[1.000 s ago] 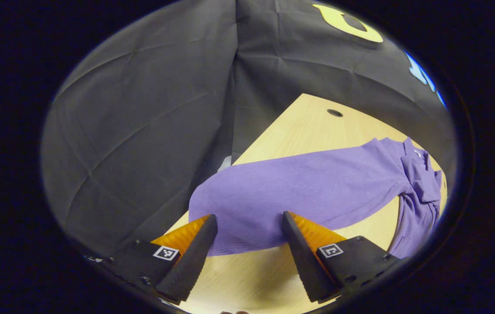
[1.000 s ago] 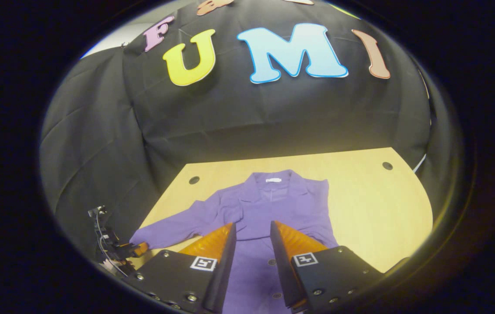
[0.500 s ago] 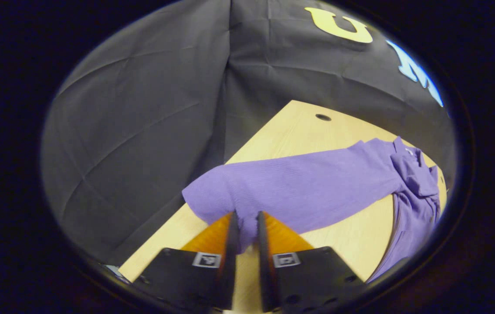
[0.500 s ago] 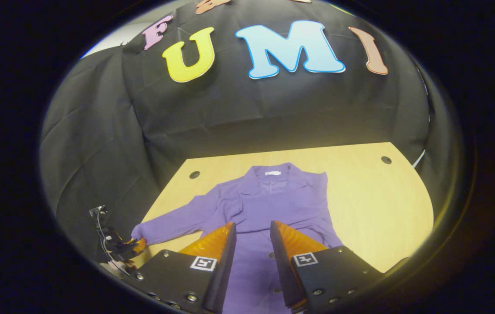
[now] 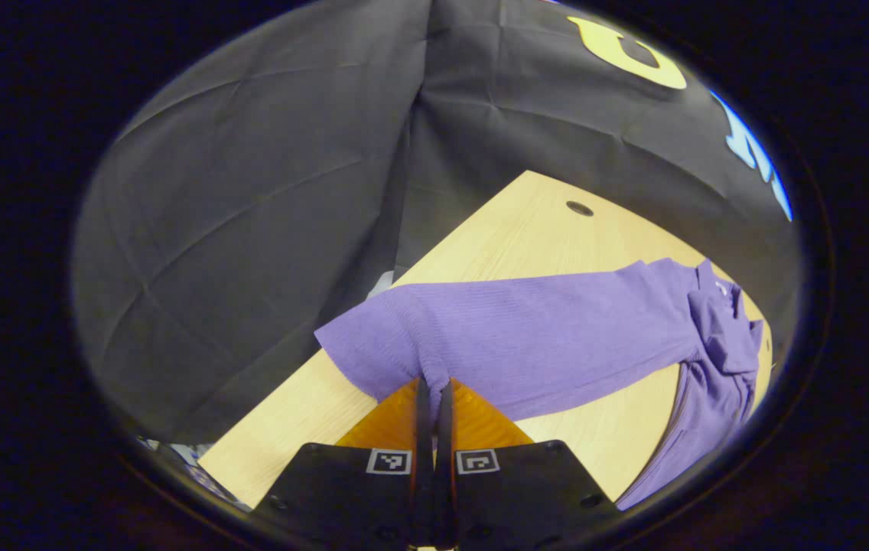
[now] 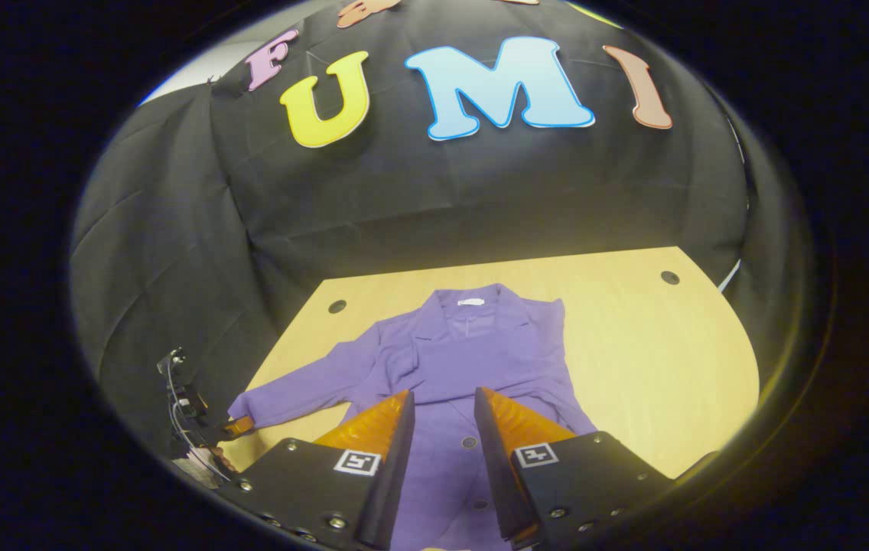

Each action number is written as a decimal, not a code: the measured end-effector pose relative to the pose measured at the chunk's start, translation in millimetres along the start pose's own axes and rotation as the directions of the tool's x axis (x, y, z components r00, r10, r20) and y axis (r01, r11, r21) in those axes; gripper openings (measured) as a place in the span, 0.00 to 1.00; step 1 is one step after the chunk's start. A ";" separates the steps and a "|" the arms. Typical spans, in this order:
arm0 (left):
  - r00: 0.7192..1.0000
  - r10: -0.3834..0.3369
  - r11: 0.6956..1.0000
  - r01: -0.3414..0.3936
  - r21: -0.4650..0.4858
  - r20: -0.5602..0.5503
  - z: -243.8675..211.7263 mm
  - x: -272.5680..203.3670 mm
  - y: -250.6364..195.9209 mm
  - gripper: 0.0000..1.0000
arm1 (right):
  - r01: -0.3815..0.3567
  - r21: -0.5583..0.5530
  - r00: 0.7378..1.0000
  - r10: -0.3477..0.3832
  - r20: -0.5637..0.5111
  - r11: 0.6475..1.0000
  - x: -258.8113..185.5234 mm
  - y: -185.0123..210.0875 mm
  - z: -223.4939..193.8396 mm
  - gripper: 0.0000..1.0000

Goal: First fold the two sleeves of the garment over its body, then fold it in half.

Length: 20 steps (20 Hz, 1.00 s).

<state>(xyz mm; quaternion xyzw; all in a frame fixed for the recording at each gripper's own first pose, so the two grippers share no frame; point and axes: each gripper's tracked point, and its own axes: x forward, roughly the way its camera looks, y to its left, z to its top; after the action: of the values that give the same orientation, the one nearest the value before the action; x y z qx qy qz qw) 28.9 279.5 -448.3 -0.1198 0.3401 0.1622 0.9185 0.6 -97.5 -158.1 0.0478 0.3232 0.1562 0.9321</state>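
Note:
A purple button-up garment lies flat on the wooden table, collar at the far end. One sleeve lies folded across its chest. The other sleeve stretches out to the left, toward the table's edge. In the left gripper view that sleeve runs from the cuff to the bunched shoulder. My left gripper is shut on the cuff's near edge, and it is also seen from afar at the cuff. My right gripper hovers open over the buttoned front with nothing between its fingers.
The table has round cable holes near its far corners. Black cloth walls close in behind and to the left. Bare wood lies beyond the sleeve and to the right of the garment.
My left gripper went from wide open around the cuff to fully shut on it, lifting the edge slightly. The right gripper stayed open and barely shifted.

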 end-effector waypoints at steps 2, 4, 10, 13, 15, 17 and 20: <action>0.999 -0.029 0.998 0.027 0.054 0.036 21.3 -8.2 -19.8 0.07 | -0.001 0.003 1.000 0.001 0.000 1.000 -1.5 -1.3 -0.6 0.49; 0.995 -0.071 0.994 0.065 0.086 0.070 43.5 -14.8 -45.7 0.07 | -0.001 0.015 1.000 0.001 0.002 1.000 -1.3 -3.6 -1.6 0.49; 0.969 -0.205 0.974 0.189 0.122 0.136 98.7 -26.6 -139.9 0.07 | 0.019 0.060 1.000 -0.020 0.012 0.998 -8.9 -22.3 -3.4 0.49; 0.945 -0.291 0.949 0.265 0.171 0.151 116.3 -36.2 -204.6 0.07 | 0.047 0.095 0.998 -0.050 0.023 0.994 -15.3 -41.7 -3.3 0.49; 0.924 -0.352 0.922 0.315 0.223 0.152 119.9 -42.9 -254.9 0.07 | 0.072 0.125 0.997 -0.077 0.031 0.989 -21.3 -57.2 -2.2 0.49; 0.900 -0.413 0.890 0.365 0.273 0.142 120.4 -53.5 -305.0 0.07 | 0.100 0.154 0.993 -0.107 0.038 0.983 -29.6 -75.7 -3.1 0.49; 0.860 -0.497 0.836 0.440 0.326 0.114 112.3 -68.0 -374.8 0.07 | 0.143 0.200 0.987 -0.154 0.040 0.969 -45.6 -103.7 -7.5 0.49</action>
<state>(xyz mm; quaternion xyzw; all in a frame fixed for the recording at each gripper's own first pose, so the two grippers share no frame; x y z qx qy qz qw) 188.2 -42.4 -279.0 -0.0479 0.2290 -0.1092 0.9661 -10.9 -210.5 -156.9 0.1194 0.3140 0.0521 0.9404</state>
